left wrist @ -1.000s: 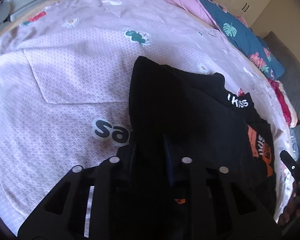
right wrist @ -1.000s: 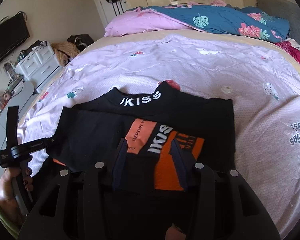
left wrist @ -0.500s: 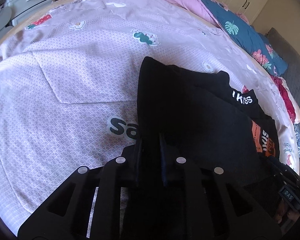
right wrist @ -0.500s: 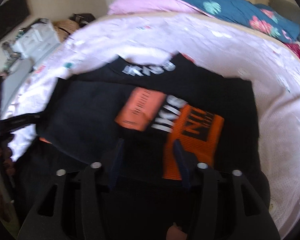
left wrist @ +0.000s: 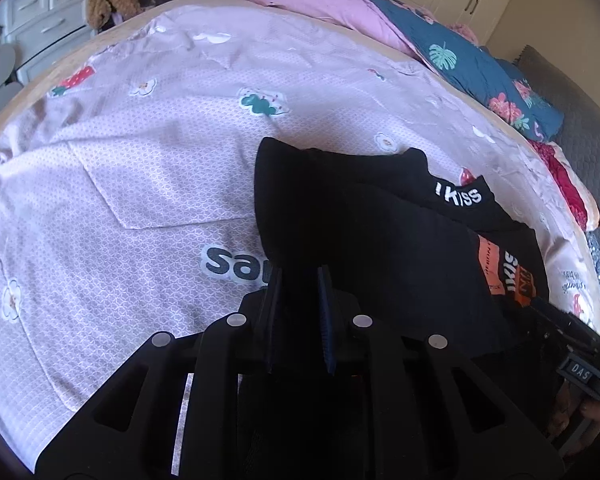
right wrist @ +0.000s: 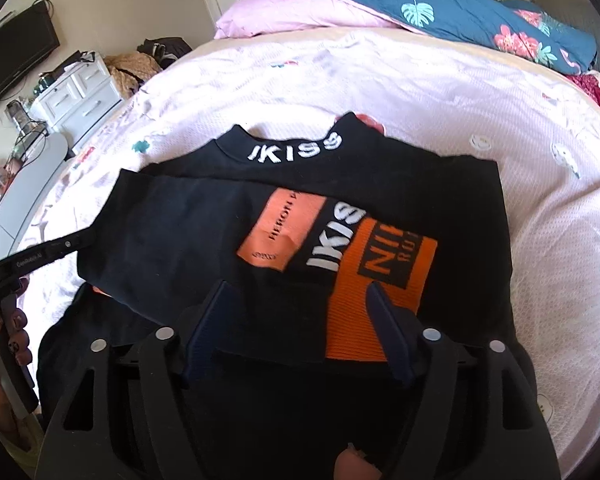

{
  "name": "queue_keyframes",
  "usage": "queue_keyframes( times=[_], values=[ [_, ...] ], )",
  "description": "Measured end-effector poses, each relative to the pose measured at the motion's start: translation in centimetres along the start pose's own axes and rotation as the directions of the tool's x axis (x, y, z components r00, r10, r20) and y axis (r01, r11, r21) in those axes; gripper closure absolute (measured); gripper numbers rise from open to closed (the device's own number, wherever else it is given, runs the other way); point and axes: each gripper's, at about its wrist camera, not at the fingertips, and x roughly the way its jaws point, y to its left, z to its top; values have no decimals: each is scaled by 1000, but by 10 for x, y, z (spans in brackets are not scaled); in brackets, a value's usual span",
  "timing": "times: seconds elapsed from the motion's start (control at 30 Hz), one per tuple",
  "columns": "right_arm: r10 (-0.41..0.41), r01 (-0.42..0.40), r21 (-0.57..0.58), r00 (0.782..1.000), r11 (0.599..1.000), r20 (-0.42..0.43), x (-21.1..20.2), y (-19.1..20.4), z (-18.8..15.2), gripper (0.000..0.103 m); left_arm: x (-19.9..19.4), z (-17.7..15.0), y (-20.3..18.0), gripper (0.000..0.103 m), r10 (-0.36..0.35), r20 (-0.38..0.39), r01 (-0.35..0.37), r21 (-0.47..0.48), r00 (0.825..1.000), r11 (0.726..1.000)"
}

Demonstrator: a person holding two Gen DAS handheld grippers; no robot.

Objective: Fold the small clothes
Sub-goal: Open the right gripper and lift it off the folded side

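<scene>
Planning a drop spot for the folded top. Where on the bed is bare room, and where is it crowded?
Free: the pale bedspread left of the black top, out to the bed edge, and the strip between its collar and the pink pillow. Right of the top is also bare. Crowded: the near edge, where the left gripper pinches fabric and the right gripper is opening.

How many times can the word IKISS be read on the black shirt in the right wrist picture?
2. One IKISS runs along the collar of the black shirt. The other lies slanted across the orange patch. Folded cloth may hide more.
</scene>
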Motion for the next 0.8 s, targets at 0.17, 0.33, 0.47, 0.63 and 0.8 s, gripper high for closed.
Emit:
queue_keyframes(
  times=[0.17, 0.33, 0.47, 0.63, 0.8],
  values=[
    [7, -6, -5, 999, 1000, 40, -10, 2, 4, 22, -6, -2, -3, 92, -3, 10, 3, 12, 1000, 1000],
    [18, -18, 3, 998, 1000, 64, -18, 1, 7, 14, -15, -4, -6, 88, -18, 27, 17, 21, 999, 1000],
    [19, -19, 5, 997, 1000, 80, -24, 0, 9, 10, -21, -5, -9, 81, -29, 43, 27, 33, 999, 999],
    [24, -24, 5, 994, 1000, 103, -32, 0, 11, 9, -31, -7, -16, 68, -35, 67, 31, 56, 997, 998],
    [22, -23, 0, 991, 1000, 132, -41, 1, 13, 9, -42, -7, -20, 50, -40, 92, 34, 66, 995, 997]
  ],
)
